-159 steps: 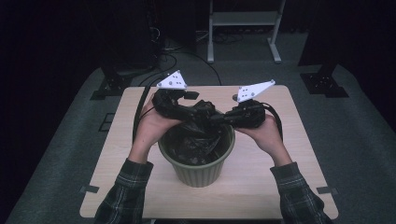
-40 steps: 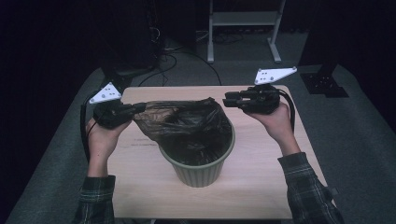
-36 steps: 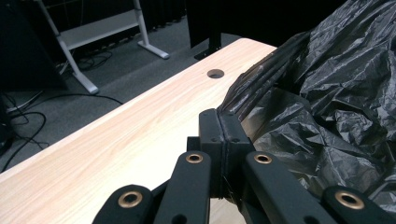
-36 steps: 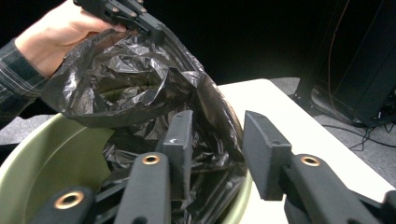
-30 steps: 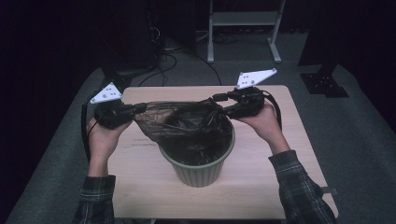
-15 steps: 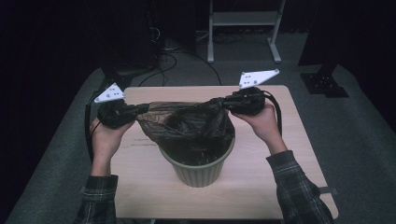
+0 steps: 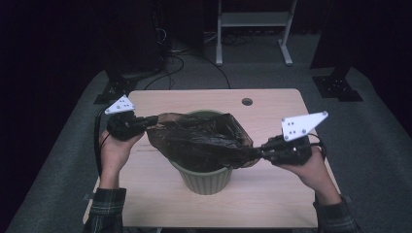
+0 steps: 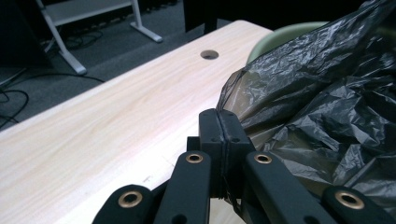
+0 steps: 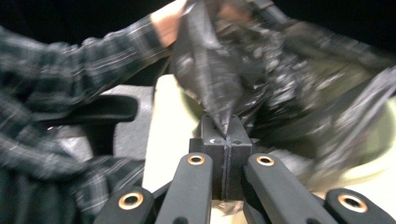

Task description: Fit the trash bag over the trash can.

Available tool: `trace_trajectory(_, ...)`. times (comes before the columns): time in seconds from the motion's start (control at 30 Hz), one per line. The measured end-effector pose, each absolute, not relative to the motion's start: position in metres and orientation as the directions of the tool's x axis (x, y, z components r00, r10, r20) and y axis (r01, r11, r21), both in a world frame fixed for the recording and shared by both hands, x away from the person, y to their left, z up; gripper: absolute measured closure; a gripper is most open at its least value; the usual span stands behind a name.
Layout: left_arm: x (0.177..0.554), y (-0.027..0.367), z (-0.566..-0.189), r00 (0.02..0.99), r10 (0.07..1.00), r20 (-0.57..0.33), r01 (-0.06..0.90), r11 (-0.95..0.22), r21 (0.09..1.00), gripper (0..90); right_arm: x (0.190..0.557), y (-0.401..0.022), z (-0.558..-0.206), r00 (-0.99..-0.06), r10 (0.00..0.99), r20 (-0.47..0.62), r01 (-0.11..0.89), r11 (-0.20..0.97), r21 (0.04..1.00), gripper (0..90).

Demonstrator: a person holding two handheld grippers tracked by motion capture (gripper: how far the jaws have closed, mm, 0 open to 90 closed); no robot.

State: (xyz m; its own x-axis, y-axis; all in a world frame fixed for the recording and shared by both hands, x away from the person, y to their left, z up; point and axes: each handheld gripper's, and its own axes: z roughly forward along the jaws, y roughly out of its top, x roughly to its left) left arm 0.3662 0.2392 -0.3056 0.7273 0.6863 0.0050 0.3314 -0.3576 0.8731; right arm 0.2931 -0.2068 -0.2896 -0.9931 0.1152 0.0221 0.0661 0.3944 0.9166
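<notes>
Your left tool and right tool each pinch the crinkled black plastic bin bag's rim, stretching it wide. It isn't yet folded over the round green plastic bin.

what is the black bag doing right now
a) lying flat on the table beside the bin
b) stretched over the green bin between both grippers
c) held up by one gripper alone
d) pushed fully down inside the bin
b: the left gripper and right gripper each pinch an edge of the black bag, pulled taut across the green bin.

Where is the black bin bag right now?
In the high view the black bin bag is stretched over the green bin at the table's middle, pinched at its left edge by the left gripper and at its right by the right gripper.
</notes>
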Motion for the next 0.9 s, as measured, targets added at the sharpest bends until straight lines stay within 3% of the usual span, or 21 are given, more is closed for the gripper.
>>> trace_trajectory(0.33,0.368,0.242,-0.329,0.717,0.697,-0.027,0.373,-0.349,0.86,89.9,0.262,-0.189,-0.347,-0.994,0.032,0.103,0.106,0.503,0.858,90.0)
trace_trajectory(0.87,0.382,0.234,-0.347,0.713,0.701,-0.027,0.399,-0.374,0.837,89.8,0.272,-0.185,-0.412,-0.973,0.094,0.211,0.225,0.605,0.764,90.0)
trace_trajectory(0.9,0.383,0.232,-0.348,0.715,0.698,-0.021,0.396,-0.381,0.835,89.8,0.272,-0.186,-0.414,-0.972,0.095,0.213,0.227,0.601,0.767,85.2)
